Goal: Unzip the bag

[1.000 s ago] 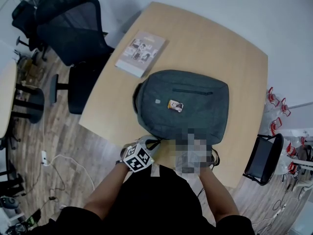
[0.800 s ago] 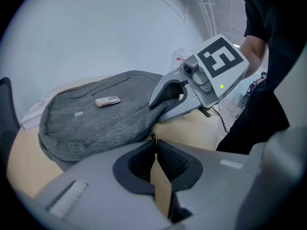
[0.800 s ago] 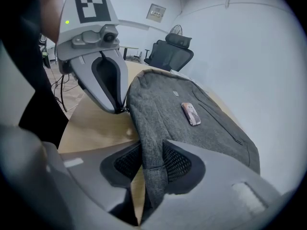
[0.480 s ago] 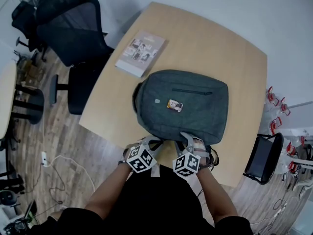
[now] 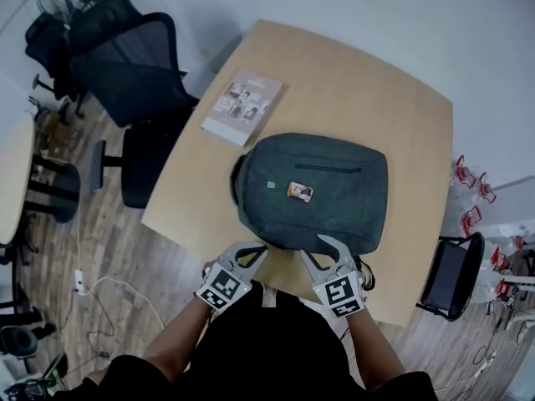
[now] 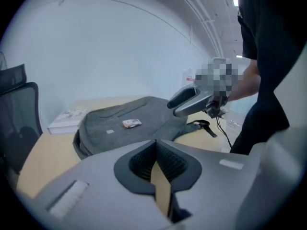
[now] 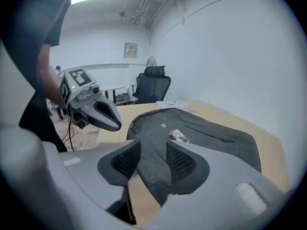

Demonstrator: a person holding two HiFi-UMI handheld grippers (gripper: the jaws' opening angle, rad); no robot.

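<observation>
A grey backpack point(image 5: 313, 192) lies flat on the wooden table point(image 5: 376, 98), with a small tag point(image 5: 299, 192) on its front and a pocket zip point(image 5: 328, 168) above that. Both grippers hover just off its near edge. My left gripper point(image 5: 255, 251) point(image 6: 155, 145) is shut, tips together, holding nothing. My right gripper point(image 5: 322, 253) point(image 7: 147, 152) is open; its jaws have just been opening, and only the backpack point(image 7: 206, 128) beyond shows through the gap. Each gripper view shows the other one: the right gripper point(image 6: 184, 99), the left gripper point(image 7: 103, 114).
A thin book point(image 5: 242, 107) lies on the table behind the backpack at the left. A black office chair point(image 5: 125, 57) stands off the table's left side. A black strap point(image 5: 368, 270) hangs at the near right edge. A dark chair point(image 5: 451, 274) stands at the right.
Both grippers have lifted off the backpack's near edge and drawn back a little towards me. The right gripper's jaws now stand apart.
</observation>
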